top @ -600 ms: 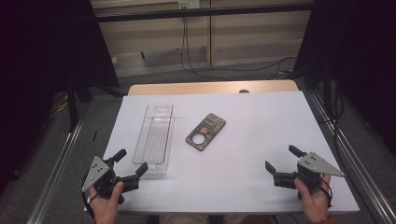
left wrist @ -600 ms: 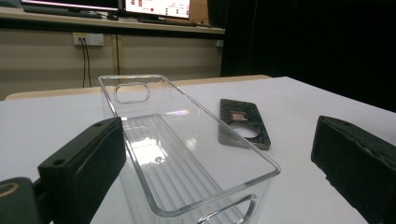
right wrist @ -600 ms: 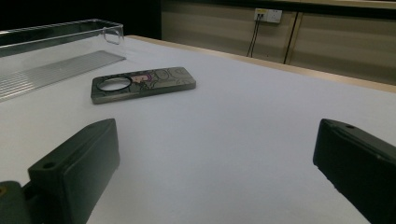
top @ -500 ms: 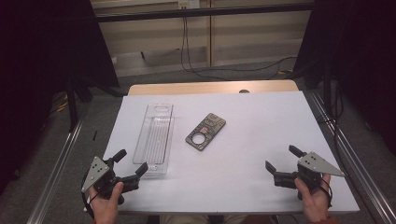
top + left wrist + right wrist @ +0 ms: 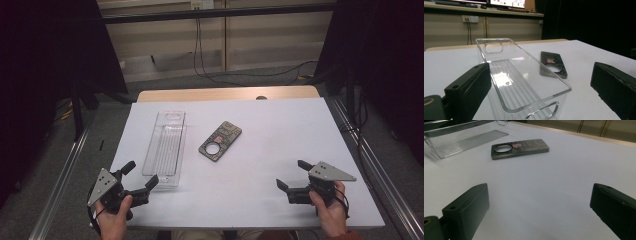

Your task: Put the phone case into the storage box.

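A clear plastic tray (image 5: 166,145) lies lengthwise on the white table, left of centre. A flat dark patterned case with a round hole (image 5: 220,140) lies to its right, near the table's middle. My left gripper (image 5: 139,176) stands open at the near left corner, just short of the tray's near end (image 5: 524,100), nothing between its fingers. My right gripper (image 5: 294,174) stands open at the near right, pointing left toward the dark case (image 5: 519,148), well apart from it. The tray (image 5: 461,137) shows beyond the case there.
The white sheet covers the table (image 5: 280,125), with a wooden strip along its far edge (image 5: 225,94). Metal rails (image 5: 365,150) run along both sides. Cables (image 5: 210,70) hang on the floor beyond. Dark curtains stand left and right.
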The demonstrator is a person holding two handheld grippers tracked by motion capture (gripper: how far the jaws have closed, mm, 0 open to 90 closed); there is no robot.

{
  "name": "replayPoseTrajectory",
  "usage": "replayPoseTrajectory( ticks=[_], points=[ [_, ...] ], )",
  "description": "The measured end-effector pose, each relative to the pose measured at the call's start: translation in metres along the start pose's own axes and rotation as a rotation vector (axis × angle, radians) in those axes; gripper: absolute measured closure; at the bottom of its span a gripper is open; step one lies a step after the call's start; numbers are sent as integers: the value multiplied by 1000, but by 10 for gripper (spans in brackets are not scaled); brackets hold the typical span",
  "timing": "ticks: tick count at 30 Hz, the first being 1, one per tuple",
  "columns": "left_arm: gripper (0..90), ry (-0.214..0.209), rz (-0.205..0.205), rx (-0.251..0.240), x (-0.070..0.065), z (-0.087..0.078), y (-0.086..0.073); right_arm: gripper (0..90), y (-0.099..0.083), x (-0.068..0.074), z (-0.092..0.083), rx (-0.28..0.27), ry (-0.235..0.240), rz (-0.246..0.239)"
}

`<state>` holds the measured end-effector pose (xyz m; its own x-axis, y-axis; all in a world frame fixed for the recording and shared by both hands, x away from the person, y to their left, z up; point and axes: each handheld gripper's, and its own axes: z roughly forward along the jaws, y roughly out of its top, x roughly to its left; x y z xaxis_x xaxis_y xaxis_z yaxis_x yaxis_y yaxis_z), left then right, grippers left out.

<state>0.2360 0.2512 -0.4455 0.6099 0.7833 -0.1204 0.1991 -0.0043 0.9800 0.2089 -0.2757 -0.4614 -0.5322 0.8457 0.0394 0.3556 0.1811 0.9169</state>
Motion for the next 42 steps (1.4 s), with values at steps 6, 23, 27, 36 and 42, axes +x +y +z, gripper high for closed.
replayPoseTrajectory(
  ticks=[6,23,27,36,42],
  points=[
    [34,-9,13,3,1,-2,0,9,1,3,5,15,59,8],
    [34,-10,9,2,-2,-2,0,213,19,10,33,106,151,22],
    [34,-15,1,1,-1,-2,0,283,25,12,43,151,159,13],
    [34,-5,7,6,-3,-2,0,625,45,18,72,188,229,-18],
    [34,-10,4,3,-3,-3,1,836,54,12,95,251,253,-2]
  ],
)
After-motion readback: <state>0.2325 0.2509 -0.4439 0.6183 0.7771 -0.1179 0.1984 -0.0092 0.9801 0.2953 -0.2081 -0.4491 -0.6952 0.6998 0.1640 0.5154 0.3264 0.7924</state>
